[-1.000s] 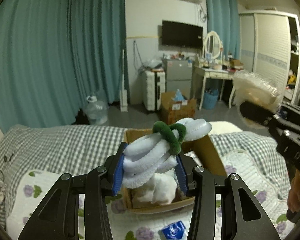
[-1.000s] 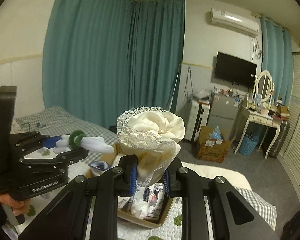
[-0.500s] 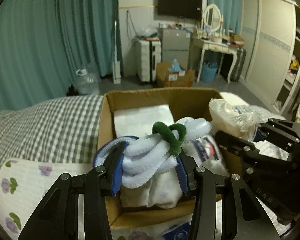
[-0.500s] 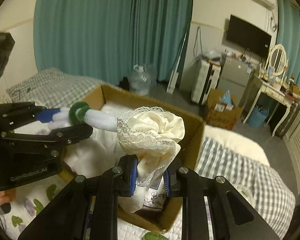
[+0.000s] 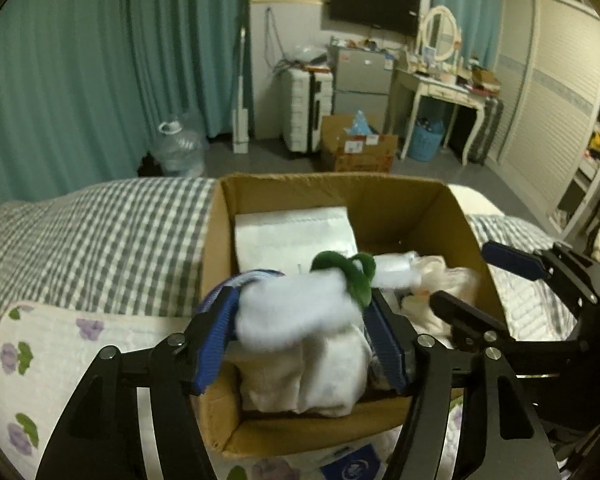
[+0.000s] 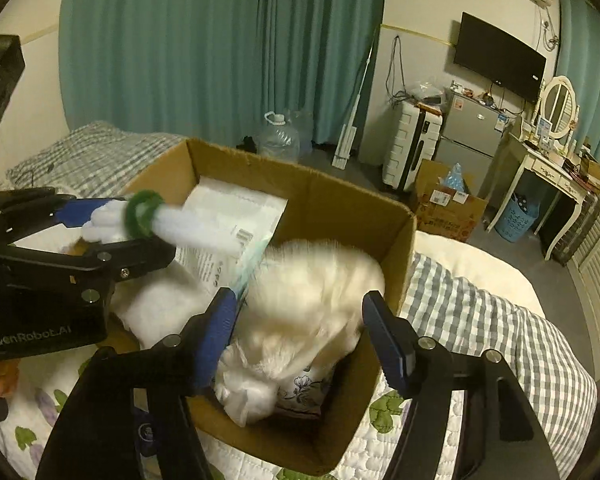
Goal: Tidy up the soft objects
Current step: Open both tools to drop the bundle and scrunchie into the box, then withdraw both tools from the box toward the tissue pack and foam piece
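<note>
Both hand-held grippers, left (image 5: 304, 340) and right (image 6: 300, 336), are opening: white bundle (image 5: 296, 312) and cream cloth (image 6: 312, 296) (blurred) probably dropping into the box (image 6: 324, 208).

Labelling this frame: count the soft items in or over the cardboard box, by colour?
White: 3, namely the fuzzy bundle with a green band, folded cloth, crumpled cloth
Cream: 1, the lace-trimmed cloth
Total: 4. Others may be hidden deeper in the cardboard box.
</note>
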`<state>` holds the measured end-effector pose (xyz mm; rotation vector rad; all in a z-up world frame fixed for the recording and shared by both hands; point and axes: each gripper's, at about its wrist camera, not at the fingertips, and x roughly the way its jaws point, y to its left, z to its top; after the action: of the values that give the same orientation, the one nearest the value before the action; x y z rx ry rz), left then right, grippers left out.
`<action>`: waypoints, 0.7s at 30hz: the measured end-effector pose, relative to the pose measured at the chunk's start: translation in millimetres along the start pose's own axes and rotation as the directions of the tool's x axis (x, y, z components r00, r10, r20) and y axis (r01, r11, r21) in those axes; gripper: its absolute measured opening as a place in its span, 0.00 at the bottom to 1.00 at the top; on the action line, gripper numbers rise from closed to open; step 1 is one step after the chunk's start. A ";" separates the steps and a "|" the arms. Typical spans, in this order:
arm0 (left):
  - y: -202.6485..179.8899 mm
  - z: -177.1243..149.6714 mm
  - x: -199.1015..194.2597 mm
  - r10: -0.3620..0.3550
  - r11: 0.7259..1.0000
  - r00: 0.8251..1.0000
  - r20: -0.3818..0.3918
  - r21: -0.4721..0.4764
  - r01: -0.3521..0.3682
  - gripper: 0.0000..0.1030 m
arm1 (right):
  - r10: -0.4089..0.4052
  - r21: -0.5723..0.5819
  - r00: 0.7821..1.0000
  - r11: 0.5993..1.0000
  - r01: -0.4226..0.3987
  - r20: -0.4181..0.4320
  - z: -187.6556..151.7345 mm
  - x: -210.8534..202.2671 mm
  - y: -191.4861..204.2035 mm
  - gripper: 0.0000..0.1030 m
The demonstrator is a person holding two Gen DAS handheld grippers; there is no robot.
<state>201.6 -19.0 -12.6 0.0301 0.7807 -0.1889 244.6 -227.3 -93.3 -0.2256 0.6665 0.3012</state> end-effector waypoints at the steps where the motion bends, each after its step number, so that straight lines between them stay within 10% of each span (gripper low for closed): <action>1: 1.0 2.1 -5.1 0.003 1.000 1.000 0.003 -0.011 -0.003 0.63 | -0.004 0.001 1.000 1.000 0.004 0.005 1.1 -3.2 -0.5 0.64; 14: 21.1 14.1 -114.9 0.007 0.999 0.977 0.213 -0.049 0.003 0.71 | -0.059 0.057 0.984 0.997 0.050 0.167 19.2 -103.1 -4.2 0.71; 21: 23.9 5.8 -194.0 0.085 0.995 0.913 0.399 -0.087 -0.055 0.99 | -0.091 0.082 0.951 0.994 0.070 0.297 34.6 -183.5 17.9 0.88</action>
<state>75.2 34.6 126.6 -0.0504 0.3725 -0.0923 121.5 -237.1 47.8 -0.1351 0.3644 0.2270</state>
